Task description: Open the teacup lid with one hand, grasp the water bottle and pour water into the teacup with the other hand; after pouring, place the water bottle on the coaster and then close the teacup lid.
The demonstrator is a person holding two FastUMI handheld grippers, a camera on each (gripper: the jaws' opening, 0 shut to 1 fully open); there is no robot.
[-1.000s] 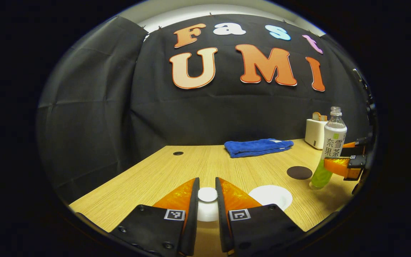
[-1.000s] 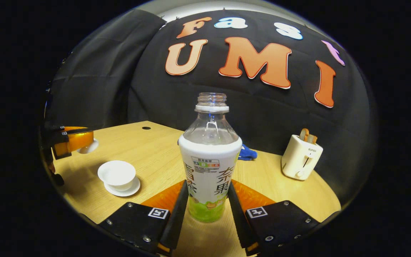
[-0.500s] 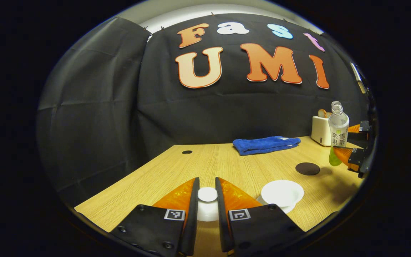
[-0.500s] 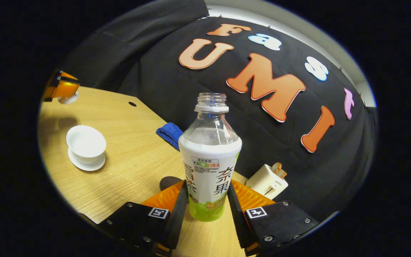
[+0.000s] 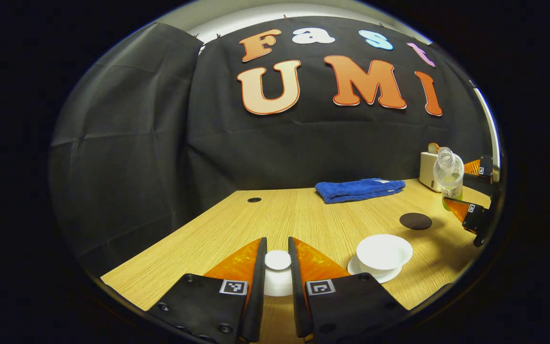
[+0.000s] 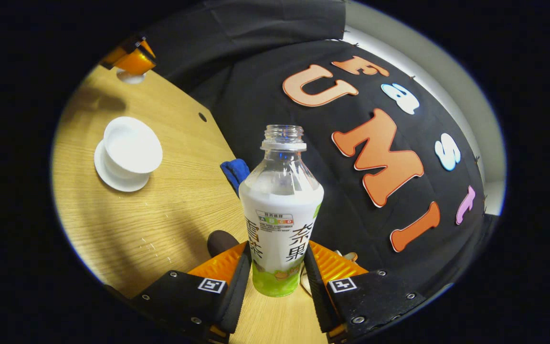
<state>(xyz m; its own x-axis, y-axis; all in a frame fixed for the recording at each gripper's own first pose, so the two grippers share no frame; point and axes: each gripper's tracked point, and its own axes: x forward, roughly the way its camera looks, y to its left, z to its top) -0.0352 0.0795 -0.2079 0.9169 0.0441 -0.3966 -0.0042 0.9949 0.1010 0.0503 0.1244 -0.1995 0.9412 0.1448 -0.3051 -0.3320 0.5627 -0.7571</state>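
Left gripper [image 5: 277, 277], level, jaws clamped on the lid [image 5: 277, 260]; right gripper [image 6: 277, 277], rolled sideways, jaws clamped on the bottle [image 6: 280, 215].

light wood-grain table [image 5: 303, 215], seen in the left gripper view. a white saucer [image 5: 357, 268] lies on it at about 4 o'clock from the table's middle, and carries a lidless white teacup [image 5: 384, 250]. a dark round coaster [image 5: 415, 220] lies at 3 o'clock, apart from the saucer. a folded blue towel [image 5: 360, 189] lies at 1 o'clock, near the back edge. a white toaster [image 5: 428, 167] stands at 2 o'clock, by the far right edge. a small dark hole [image 5: 254, 199] marks the tabletop at 11 o'clock.
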